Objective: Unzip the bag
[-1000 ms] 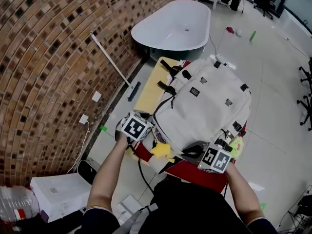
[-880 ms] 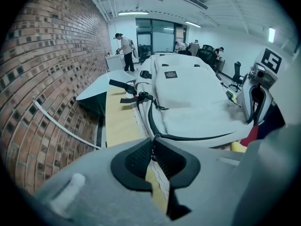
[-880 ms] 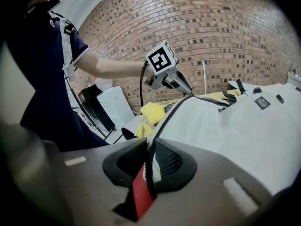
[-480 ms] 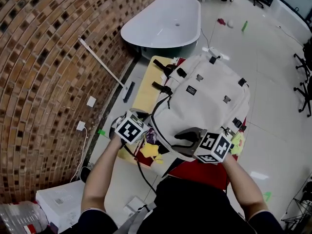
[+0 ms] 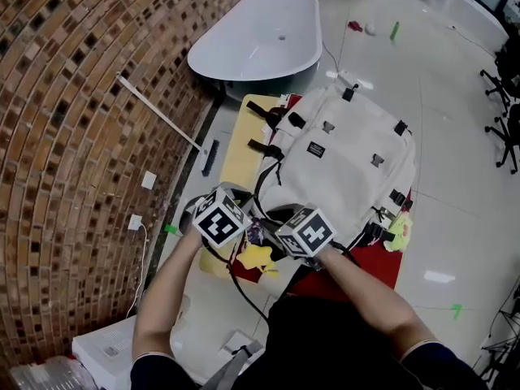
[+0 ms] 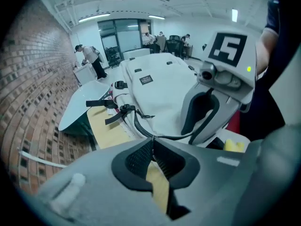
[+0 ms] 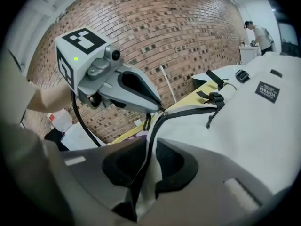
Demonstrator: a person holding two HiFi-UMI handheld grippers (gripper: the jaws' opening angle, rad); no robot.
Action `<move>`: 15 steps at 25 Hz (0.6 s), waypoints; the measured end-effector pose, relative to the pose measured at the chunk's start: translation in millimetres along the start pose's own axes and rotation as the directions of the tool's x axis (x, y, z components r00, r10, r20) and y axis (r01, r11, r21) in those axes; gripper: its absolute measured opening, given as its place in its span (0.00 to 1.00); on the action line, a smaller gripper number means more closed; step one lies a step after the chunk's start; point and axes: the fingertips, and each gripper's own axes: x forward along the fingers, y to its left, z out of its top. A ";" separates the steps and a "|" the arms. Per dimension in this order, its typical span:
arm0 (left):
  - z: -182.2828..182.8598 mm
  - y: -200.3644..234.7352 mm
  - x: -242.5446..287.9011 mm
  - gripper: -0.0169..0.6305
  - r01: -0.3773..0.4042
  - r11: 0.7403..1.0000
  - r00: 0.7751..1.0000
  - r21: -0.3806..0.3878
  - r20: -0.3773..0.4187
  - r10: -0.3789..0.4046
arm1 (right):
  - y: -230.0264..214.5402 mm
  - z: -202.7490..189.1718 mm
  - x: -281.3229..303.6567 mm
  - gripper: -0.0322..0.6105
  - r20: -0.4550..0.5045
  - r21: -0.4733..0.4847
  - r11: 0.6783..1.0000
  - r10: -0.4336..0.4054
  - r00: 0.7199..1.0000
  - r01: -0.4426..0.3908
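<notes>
Off-white fabric bag, black zipper edge inside right tool, jaws closing.

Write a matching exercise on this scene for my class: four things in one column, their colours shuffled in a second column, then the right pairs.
Things
1. backpack
2. table top
3. sheet under the backpack's near end
4. wall

Colours
A. red
B. brown brick
C. off-white
D. yellow

Pairs: 1-C, 2-D, 3-A, 4-B
</notes>
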 end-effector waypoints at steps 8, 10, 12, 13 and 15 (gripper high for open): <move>6.7 28.0 28.1 0.06 0.003 0.990 0.997 0.142 -0.078 0.008 | 6.2 -0.4 -7.0 0.13 0.016 0.012 0.998 0.060 0.998 -0.060; 10.0 34.9 36.1 0.06 0.023 0.987 0.996 0.160 -0.092 -0.008 | 8.2 -0.7 -7.9 0.13 0.020 0.016 0.997 0.076 0.997 -0.076; 15.7 42.5 43.6 0.06 0.032 0.985 0.995 0.167 -0.094 -0.016 | 9.8 -0.4 -9.0 0.13 0.026 0.020 0.996 0.087 0.996 -0.087; 19.3 46.5 47.3 0.06 0.033 0.985 0.996 0.168 -0.092 -0.018 | 10.3 -0.1 -9.6 0.13 0.029 0.021 0.996 0.090 0.996 -0.090; 26.2 52.0 54.6 0.06 0.037 0.984 0.996 0.173 -0.086 -0.022 | 10.5 0.4 -10.5 0.13 0.037 0.024 0.996 0.090 0.995 -0.091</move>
